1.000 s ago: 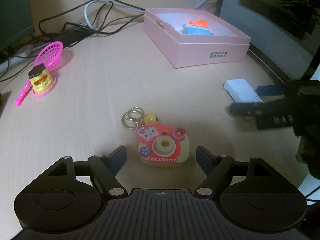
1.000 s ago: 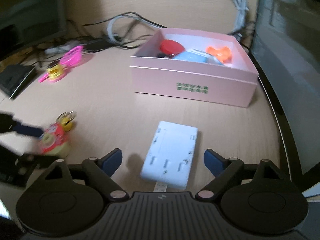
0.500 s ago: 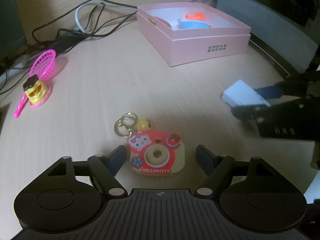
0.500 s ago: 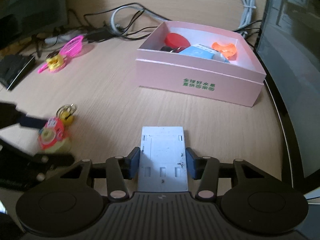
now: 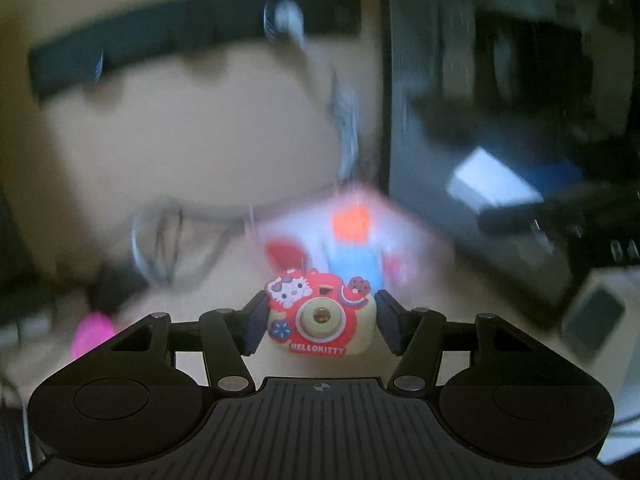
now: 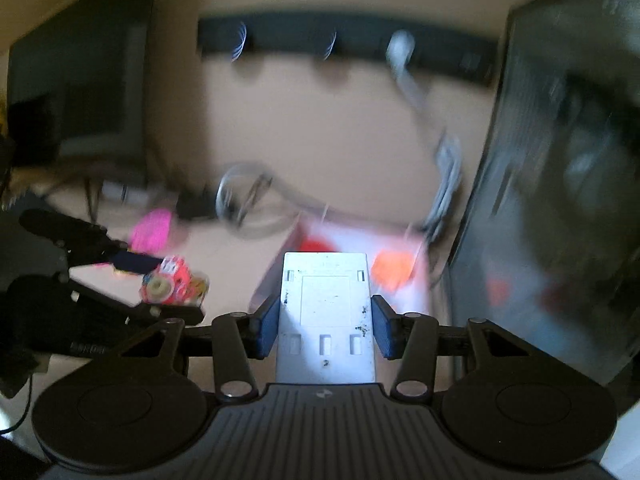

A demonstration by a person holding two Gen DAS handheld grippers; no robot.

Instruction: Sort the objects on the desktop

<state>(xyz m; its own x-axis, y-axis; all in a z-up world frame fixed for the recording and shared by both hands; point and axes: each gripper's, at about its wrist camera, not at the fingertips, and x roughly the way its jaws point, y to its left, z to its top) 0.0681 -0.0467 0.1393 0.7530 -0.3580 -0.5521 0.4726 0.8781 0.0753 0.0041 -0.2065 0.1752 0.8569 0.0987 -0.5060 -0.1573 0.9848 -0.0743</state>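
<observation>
Nearest in the left wrist view, the left gripper (image 5: 318,322) is clamping a small toy camera (image 5: 320,320), red and cream with a cartoon cat face and the words HELLOKITTY along its lower edge. Its blue finger pads (image 5: 256,322) are pressing against both sides of the toy, which is sitting upright between them with its round lens facing the viewer.

In the right wrist view, the right gripper (image 6: 325,326) is gripping a flat white rectangular device (image 6: 326,312) by its two long edges. The device is lying flat between the pads and is pointing away from the camera; small slots and dark specks are showing on its upper face.

Beyond both grippers the scene is blurring heavily. A pink box (image 6: 352,264) is showing just past the white device, with a red shape and an orange shape (image 6: 392,268) inside it. To the far left, a bright pink object (image 6: 154,230) is lying on the tan desk (image 6: 320,140). Grey cables (image 6: 444,184) are trailing behind the box. A dark panel (image 6: 560,160) is standing at the right.
</observation>
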